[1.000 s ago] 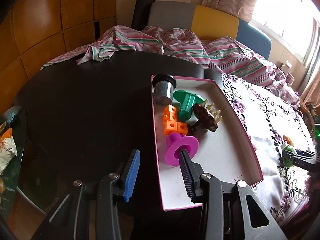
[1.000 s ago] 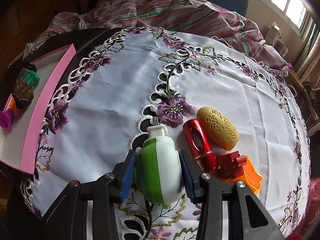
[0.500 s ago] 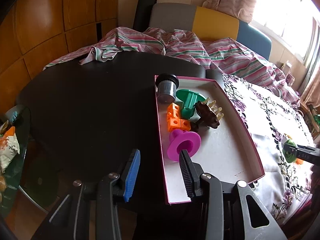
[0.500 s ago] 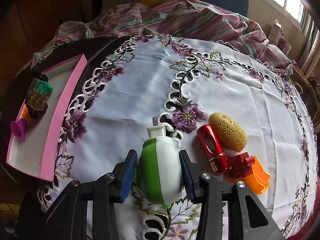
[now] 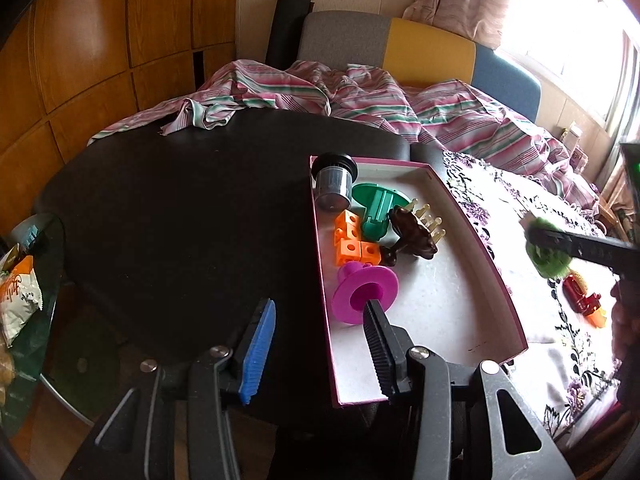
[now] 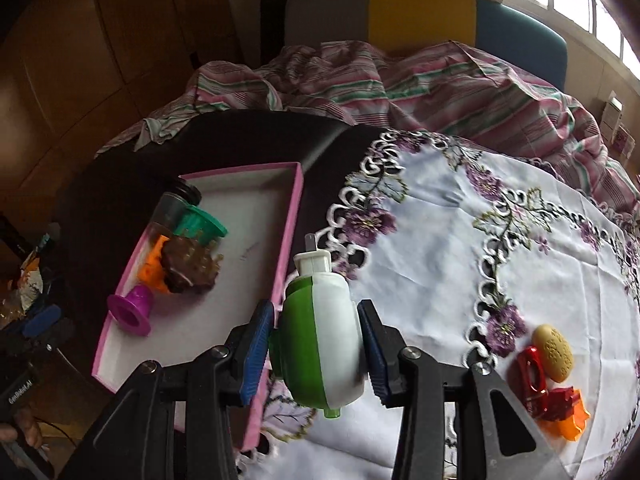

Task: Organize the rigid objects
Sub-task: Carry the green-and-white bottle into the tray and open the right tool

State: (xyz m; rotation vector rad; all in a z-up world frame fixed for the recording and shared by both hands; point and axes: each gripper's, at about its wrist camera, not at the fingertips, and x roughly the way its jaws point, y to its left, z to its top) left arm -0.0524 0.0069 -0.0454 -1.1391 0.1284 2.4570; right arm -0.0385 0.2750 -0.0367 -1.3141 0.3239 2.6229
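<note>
Half of the pink-rimmed tray [image 6: 294, 216] lies bare, its near end free beside our toys. Our right gripper [image 6: 316, 344] clamps a green-and-white toy [image 6: 320, 340], carried just over the tray's right wall. Our left gripper [image 5: 320, 344] holds nothing, jaws opening astride the tray's left wall, near the magenta spool [image 5: 366, 292].

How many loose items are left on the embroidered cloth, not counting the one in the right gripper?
3, clustered together: a tan oval piece, a red piece beside it, and an orange piece nearest the camera. The fingers could hide more.
</note>
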